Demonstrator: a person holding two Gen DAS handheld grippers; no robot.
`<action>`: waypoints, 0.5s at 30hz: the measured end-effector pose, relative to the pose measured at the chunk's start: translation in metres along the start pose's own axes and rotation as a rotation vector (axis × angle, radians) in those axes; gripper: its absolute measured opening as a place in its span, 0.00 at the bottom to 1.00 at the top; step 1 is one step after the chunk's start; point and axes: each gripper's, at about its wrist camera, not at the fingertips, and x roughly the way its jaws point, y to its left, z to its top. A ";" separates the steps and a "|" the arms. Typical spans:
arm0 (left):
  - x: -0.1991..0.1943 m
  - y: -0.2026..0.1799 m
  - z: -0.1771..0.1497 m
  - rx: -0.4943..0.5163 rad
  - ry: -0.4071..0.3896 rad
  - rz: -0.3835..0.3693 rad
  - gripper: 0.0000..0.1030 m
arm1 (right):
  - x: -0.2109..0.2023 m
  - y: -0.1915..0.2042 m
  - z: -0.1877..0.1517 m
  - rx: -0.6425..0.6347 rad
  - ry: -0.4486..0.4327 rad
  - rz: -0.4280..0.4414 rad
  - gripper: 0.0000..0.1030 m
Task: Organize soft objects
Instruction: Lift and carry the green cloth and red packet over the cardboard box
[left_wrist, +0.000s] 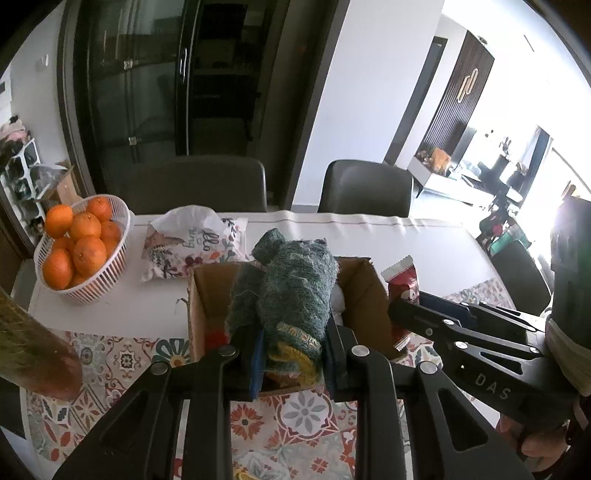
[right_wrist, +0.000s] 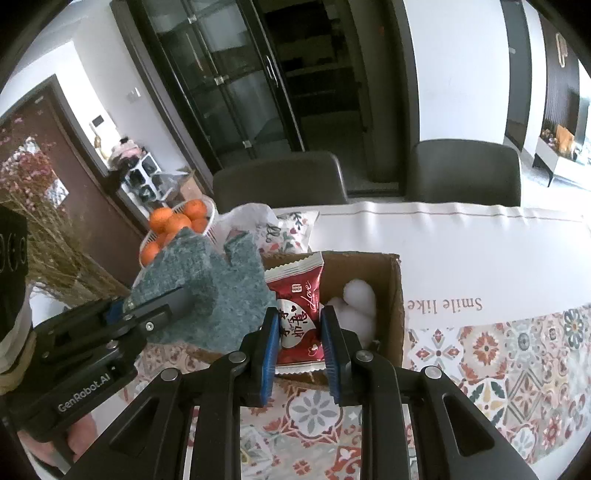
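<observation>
— What have you got in your left tool (left_wrist: 291, 354)?

— A fuzzy blue-green knitted glove (left_wrist: 295, 295) with a yellow-striped cuff. My left tool is clamped on the cuff end, and the glove stands up over the cardboard box (left_wrist: 364, 295), its fingers pointing toward the far edge of the counter (left_wrist: 424, 240).

— And the right tool (right_wrist: 299, 339)?

— It grips a red snack packet (right_wrist: 299, 314) with crimped white ends, the word "Love" and a white heart shape printed on it. I hold it upright between the blue pads (right_wrist: 271, 350), over the near wall of the box.

— What is in the box?

— White fluffy balls (right_wrist: 356, 306) lie against its right side. From the left view I see something red and yellow low inside, behind the glove, but I cannot tell what it is. The box sits on the patterned cloth along the near edge of the counter.

— Any other containers?

— A white slatted basket (left_wrist: 110, 273) near the far left corner, full of oranges (left_wrist: 86, 251). Beside it, between basket and box, lies a flowered tissue pack (left_wrist: 199, 240) with a white tissue sticking out.
</observation>
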 end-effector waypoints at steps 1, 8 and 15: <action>0.004 0.001 0.000 -0.001 0.007 0.001 0.25 | 0.003 -0.001 0.001 -0.001 0.007 -0.002 0.23; 0.037 0.010 -0.002 -0.013 0.074 0.002 0.25 | 0.033 -0.010 0.004 0.004 0.063 -0.018 0.23; 0.067 0.017 -0.009 -0.021 0.143 0.011 0.25 | 0.062 -0.016 0.000 0.006 0.123 -0.022 0.23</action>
